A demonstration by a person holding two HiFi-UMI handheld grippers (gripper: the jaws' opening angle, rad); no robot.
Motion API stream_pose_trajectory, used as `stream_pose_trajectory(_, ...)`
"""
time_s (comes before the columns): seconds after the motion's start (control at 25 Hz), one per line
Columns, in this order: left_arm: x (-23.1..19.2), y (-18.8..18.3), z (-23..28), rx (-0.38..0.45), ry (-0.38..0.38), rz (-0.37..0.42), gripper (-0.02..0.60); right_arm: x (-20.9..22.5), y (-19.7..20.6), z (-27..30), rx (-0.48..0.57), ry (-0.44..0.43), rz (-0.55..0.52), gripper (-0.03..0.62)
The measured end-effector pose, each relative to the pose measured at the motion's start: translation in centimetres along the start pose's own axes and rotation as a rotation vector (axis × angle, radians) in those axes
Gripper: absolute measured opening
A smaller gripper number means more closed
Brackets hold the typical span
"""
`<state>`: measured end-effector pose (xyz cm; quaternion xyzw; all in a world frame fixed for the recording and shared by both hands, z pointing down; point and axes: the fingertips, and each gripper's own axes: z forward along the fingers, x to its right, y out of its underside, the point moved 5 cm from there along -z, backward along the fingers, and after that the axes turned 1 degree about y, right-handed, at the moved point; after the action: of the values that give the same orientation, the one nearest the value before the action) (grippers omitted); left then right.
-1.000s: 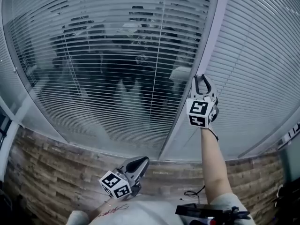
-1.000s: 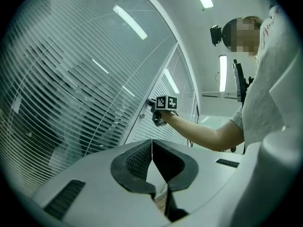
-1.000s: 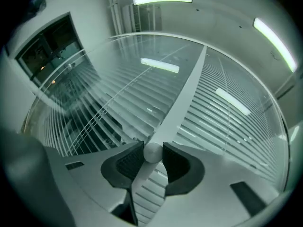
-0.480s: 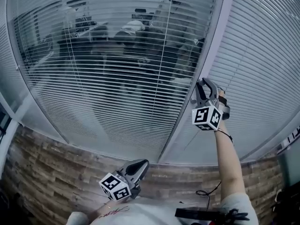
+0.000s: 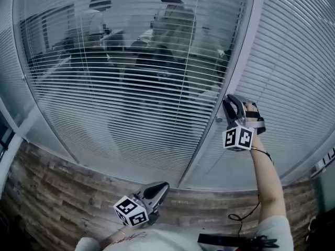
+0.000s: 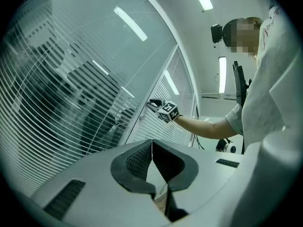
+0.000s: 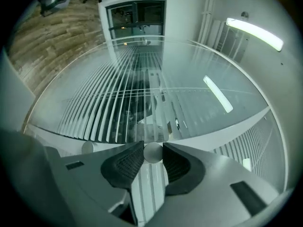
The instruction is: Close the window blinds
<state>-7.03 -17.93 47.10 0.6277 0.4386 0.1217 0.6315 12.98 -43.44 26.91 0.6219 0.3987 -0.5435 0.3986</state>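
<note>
The slatted blinds [image 5: 131,88] hang behind glass, their slats partly open with a dim room showing through. My right gripper [image 5: 226,101] is held level against the pale window frame [image 5: 238,61]. In the right gripper view its jaws [image 7: 153,153] are shut on a small round knob [image 7: 153,152] on that frame. My left gripper [image 5: 161,186] is low, near the body and apart from the window. In the left gripper view its jaws [image 6: 151,144] meet, with nothing between them.
A second round knob [image 7: 87,147] sits on the frame left of the held one. The pane on the right has blinds [image 5: 298,56] that look shut. A brick-patterned wall [image 5: 63,192] runs below the window. A cable [image 5: 242,216] hangs near the right arm.
My right gripper has rolled about its own line at the frame, its marker cube turning. It has drifted slightly right in the head view. The left gripper has stayed put.
</note>
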Motion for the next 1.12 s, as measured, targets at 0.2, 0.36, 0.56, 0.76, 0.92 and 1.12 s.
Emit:
stream_pose_trajectory(0.2, -1.0, 1.0, -0.5, 0.007, -0.002, 0.012, 0.018, -1.5, 0.3, -0.3, 0.038, -0.047, -0.200, 0.132)
stream_pose_trajectory(0.36, -1.6, 0.7, -0.1, 0.009, -0.014, 0.013, 0.018, -1.6, 0.6, 0.2, 0.070, -0.084, -0.355, 0.132)
stream_pose_trajectory(0.56, -2.6, 2.4, 0.0, -0.004, -0.010, 0.021, 0.018, -4.0, 0.8, 0.3, 0.078, -0.101, -0.425, 0.132)
stream_pose_trajectory(0.76, -1.9, 1.7, 0.7, -0.009, -0.006, 0.015, 0.018, -3.0, 1.0, 0.3, 0.134, -0.146, -0.611, 0.132)
stream_pose_trajectory(0.92, -1.4, 0.4, 1.6, -0.006, -0.013, -0.001, 0.018, -1.6, 1.4, 0.8, 0.112, -0.100, -0.547, 0.132)
stream_pose_trajectory(1.12, -0.9, 1.1, 1.2, -0.007, -0.004, -0.014, 0.018, -0.8, 1.2, -1.5, -0.006, 0.110, 0.209, 0.177)
